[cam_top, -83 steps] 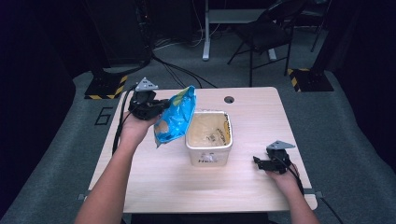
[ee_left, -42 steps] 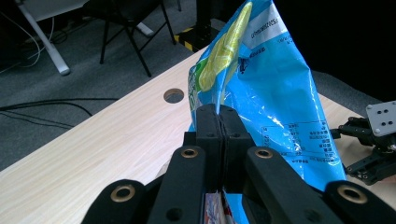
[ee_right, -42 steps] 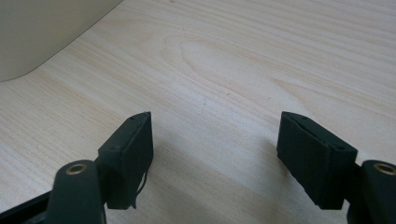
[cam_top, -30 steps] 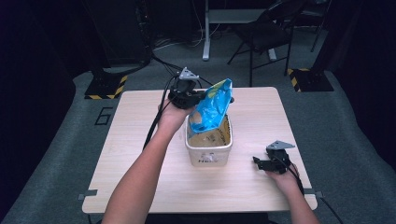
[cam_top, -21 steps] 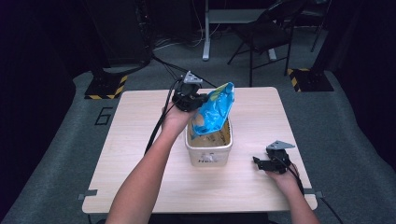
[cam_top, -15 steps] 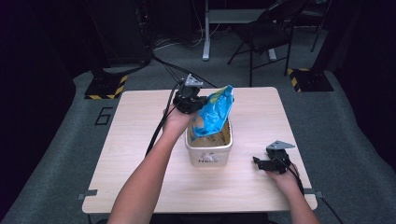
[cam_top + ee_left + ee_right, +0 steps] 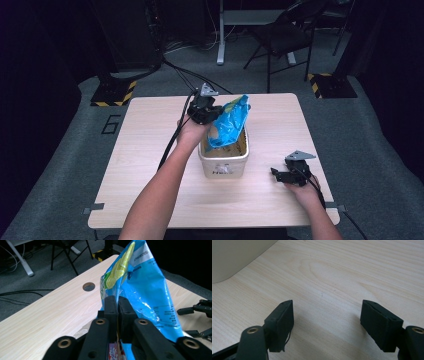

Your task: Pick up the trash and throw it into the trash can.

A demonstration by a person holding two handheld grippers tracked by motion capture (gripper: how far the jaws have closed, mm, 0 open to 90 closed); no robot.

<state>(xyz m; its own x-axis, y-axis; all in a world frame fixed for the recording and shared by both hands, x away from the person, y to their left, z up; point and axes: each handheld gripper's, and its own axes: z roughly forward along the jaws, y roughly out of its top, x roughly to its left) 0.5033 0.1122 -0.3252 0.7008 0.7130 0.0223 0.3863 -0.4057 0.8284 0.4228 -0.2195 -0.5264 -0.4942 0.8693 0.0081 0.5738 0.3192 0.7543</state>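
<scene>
My left gripper (image 7: pixel 212 113) is shut on the edge of a blue and yellow snack bag (image 7: pixel 230 121), which it holds tilted over the open cream tub (image 7: pixel 223 164) in the middle of the table. In the left gripper view the jaws (image 7: pixel 117 302) pinch the bag (image 7: pixel 142 287), which rises up and to the right. The bag's lower end hangs into the tub's mouth. My right gripper (image 7: pixel 276 173) rests open on the table right of the tub. Bare wood shows between its pads (image 7: pixel 327 315), and the tub's wall (image 7: pixel 237 257) stands at the upper left.
The light wooden table (image 7: pixel 150 150) has a round cable hole (image 7: pixel 88 286) near its far edge. Cables trail off the table's far side to the floor. A chair (image 7: pixel 285 35) and a desk leg stand beyond the table. Yellow and black striped feet sit on the floor at both far corners.
My left gripper carried the bag from left of the tub to above it, then lowered and tilted it slightly toward the opening. The right gripper stayed still.
</scene>
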